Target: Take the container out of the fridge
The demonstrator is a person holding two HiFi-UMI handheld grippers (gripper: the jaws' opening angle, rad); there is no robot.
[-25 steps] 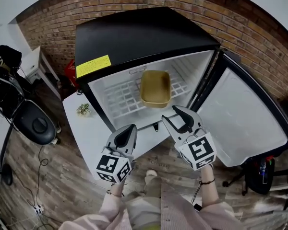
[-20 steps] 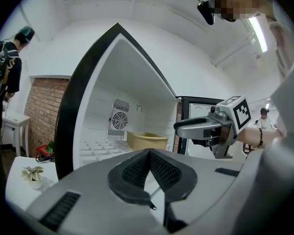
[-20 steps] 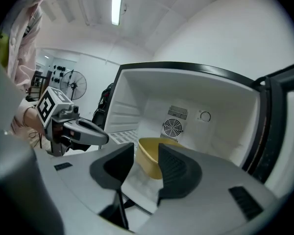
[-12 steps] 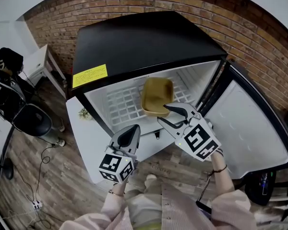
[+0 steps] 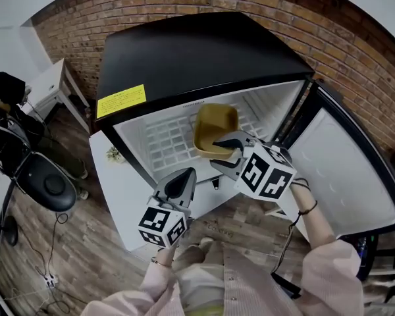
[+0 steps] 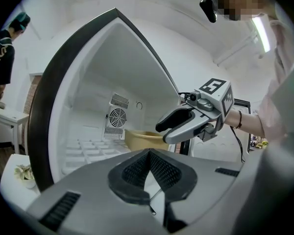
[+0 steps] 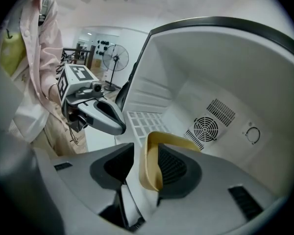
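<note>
A tan, open-topped container (image 5: 217,125) rests on the white wire shelf inside the black fridge (image 5: 184,51), whose door (image 5: 342,170) is swung wide to the right. My right gripper (image 5: 214,154) is open and reaches into the fridge, its jaws straddling the container's near rim (image 7: 154,160), one jaw inside and one outside, with a gap left on the outer side. My left gripper (image 5: 183,176) is shut and empty, hanging outside the fridge below its front edge. The left gripper view shows the right gripper (image 6: 161,134) at the container (image 6: 142,138).
A low white surface (image 5: 115,189) with a small plant (image 5: 114,154) stands left of the fridge. A black chair (image 5: 46,183) and a white table (image 5: 49,84) are further left. Brick wall runs behind. A person (image 6: 2,48) stands far left.
My right gripper has moved forward into the fridge, from in front of the opening to the container's near rim. The left gripper has stayed nearly still.
</note>
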